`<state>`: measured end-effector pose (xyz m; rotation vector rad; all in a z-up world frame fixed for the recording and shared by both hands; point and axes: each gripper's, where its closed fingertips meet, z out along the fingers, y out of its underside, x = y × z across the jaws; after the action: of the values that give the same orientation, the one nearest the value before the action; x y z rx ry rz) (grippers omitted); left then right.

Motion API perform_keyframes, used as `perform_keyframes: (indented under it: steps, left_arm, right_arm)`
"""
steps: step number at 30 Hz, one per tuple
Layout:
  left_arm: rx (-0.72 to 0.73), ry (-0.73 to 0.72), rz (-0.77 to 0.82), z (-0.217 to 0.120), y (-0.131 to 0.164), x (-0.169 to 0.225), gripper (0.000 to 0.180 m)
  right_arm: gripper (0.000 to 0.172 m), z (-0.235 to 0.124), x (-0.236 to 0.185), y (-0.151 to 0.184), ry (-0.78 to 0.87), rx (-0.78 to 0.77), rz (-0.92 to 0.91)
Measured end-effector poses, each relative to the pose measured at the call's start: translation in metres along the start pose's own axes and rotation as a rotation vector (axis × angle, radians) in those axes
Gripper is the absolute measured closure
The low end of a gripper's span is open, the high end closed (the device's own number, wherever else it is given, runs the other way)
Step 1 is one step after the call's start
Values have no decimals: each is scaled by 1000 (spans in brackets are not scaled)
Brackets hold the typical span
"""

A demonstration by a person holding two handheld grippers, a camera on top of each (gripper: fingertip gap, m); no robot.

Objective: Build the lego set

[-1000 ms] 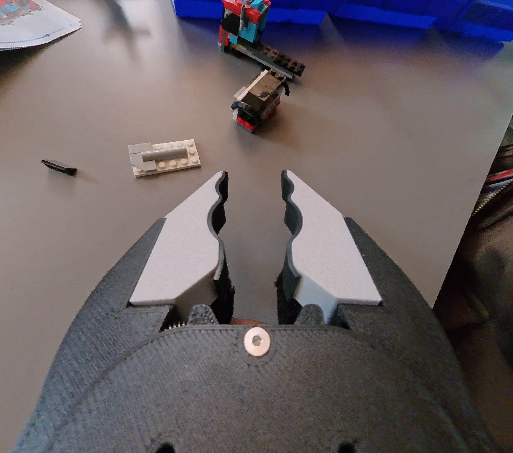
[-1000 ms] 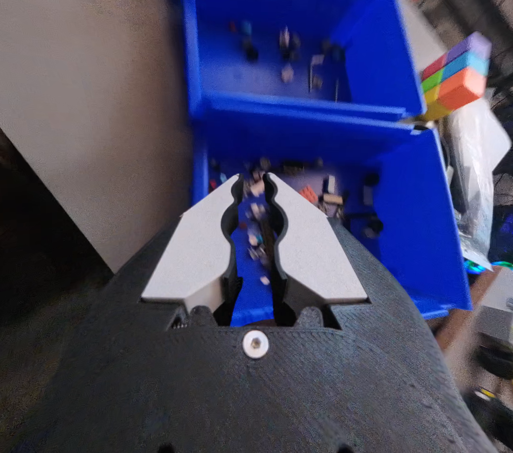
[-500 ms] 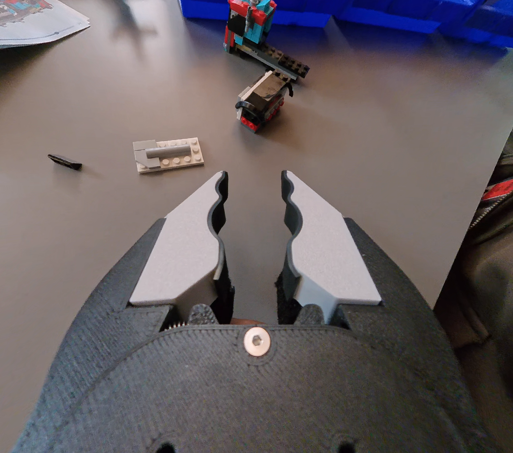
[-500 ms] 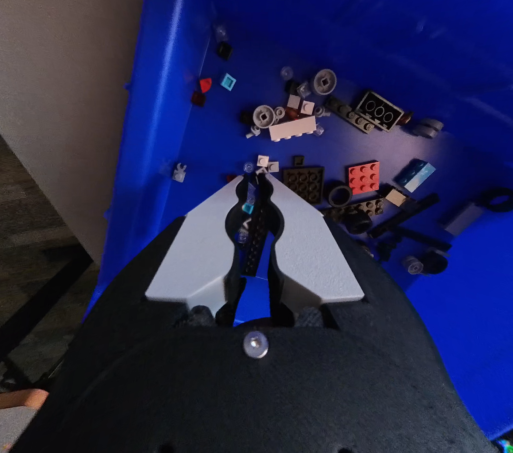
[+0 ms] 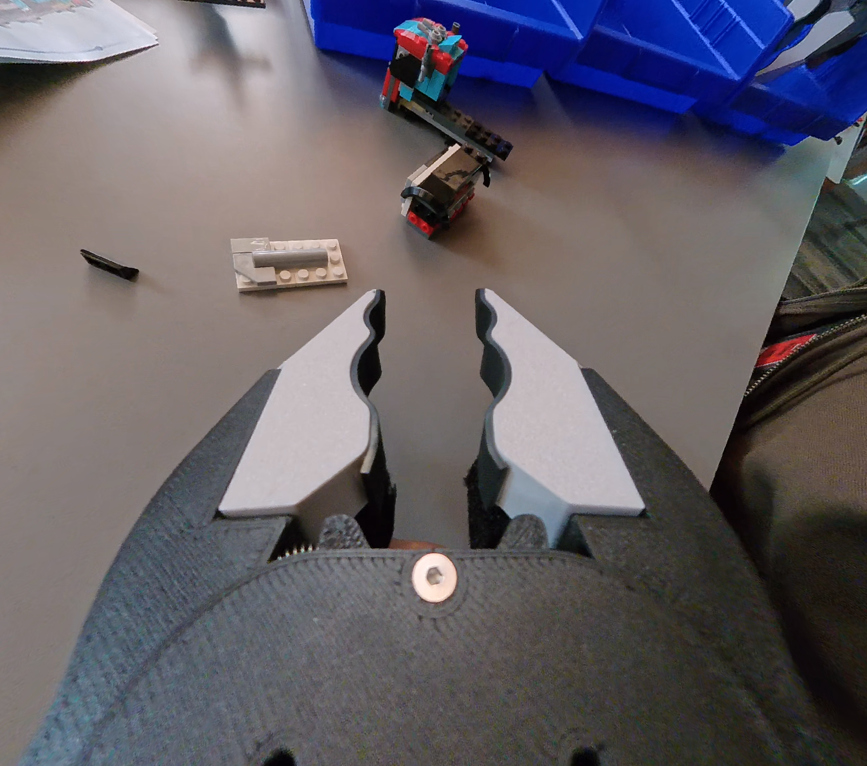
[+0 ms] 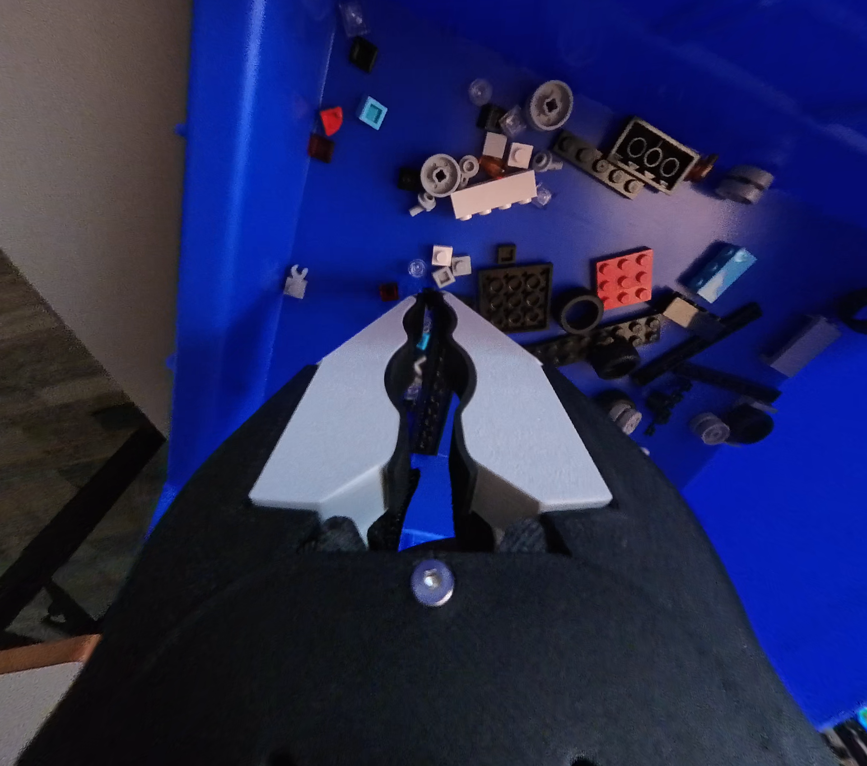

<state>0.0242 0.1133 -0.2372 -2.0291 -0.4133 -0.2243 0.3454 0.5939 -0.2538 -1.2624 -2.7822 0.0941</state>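
Left gripper [image 5: 429,298] spread wide above grey table [image 5: 140,162], near light-grey studded plate [image 5: 289,264]; right gripper [image 6: 429,298] clenched on long black studded strip [image 6: 434,387] inside blue plastic bin [image 6: 244,134], frame centre.

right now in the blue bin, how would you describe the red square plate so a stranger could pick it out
Look into the blue bin under the right gripper, at the scatter of small bricks on its floor. The red square plate lies just right of a black square plate, above a black ring. It is the only bright red plate with a three-by-three grid of studs.

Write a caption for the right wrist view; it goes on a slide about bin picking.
Right gripper, fingertips nearly together, reaching into a blue bin of loose toy bricks.
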Motion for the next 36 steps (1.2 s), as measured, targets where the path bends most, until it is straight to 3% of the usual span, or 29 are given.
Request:
perform_keyframes:
  steps: [4,7,11,14,17,20,26,31,36]
  left_arm:
    - [6,15,-2,-1,-1,1,141]
    - [38,23,28,-5,-6,3,140]
    - [76,-46,217,-21,-12,-7,136]
    - [115,-70,271,-45,-22,-25,134]
    - [155,-54,274,-68,-30,-49,134]
    - [104,-39,292,-77,-23,-79,133]
    - [-8,16,357,-78,-13,-116,133]
    - [-60,167,324,-73,-8,-114,133]
    - [-76,234,265,-76,-4,-106,133]
  right_arm:
    - [166,-31,-4,-16,24,70,36]
    - [166,-64,-15,-50,43,171,44]
    - [166,-98,-50,-126,20,334,12]
    - [167,-103,-82,-198,-18,447,-33]
    - [166,-97,-115,-280,-61,578,-80]
    - [166,-85,-140,-367,-100,724,-101]
    - [166,-41,-151,-503,-105,866,-10]
    - [167,-10,-152,-559,-174,829,43]
    - [167,19,-153,-574,-168,742,72]
